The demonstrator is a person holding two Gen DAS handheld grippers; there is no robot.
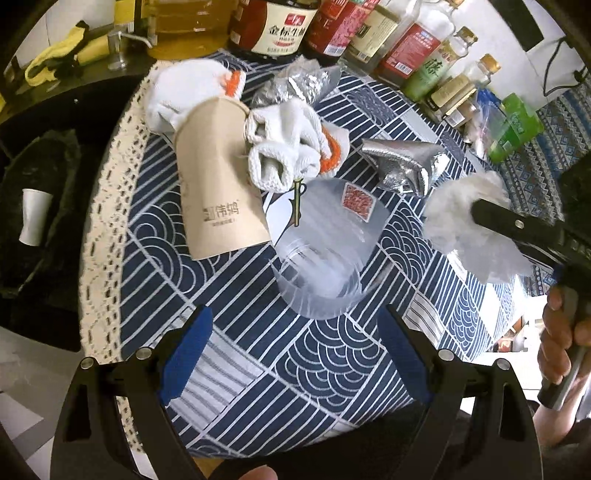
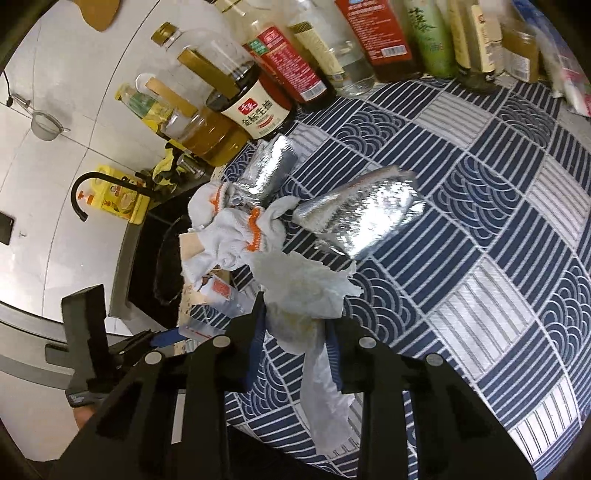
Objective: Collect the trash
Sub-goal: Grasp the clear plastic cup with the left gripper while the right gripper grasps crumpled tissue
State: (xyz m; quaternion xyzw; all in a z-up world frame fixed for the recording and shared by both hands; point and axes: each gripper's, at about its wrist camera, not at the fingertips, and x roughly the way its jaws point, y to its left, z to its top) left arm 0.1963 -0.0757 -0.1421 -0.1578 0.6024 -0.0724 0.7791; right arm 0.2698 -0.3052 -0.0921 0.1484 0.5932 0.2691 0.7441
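Observation:
My left gripper [image 1: 291,334] is open, its blue pads either side of the near end of a clear plastic cup [image 1: 325,243] lying on the table, a little short of it. Behind the cup lie a tan paper cup [image 1: 218,181], white cotton gloves [image 1: 284,144] with orange cuffs and a crumpled silver foil bag [image 1: 402,164]. My right gripper [image 2: 295,325] is shut on a crumpled white tissue [image 2: 306,291], held above the tablecloth; it also shows in the left wrist view [image 1: 469,221]. The foil bag [image 2: 365,218] and gloves [image 2: 236,232] lie just beyond it.
A row of sauce and oil bottles [image 1: 273,26] lines the table's far edge, also in the right wrist view [image 2: 258,103]. A black bin bag [image 1: 40,206] with a white cup inside sits left of the table. A sink with a black tap [image 2: 79,195] is at left.

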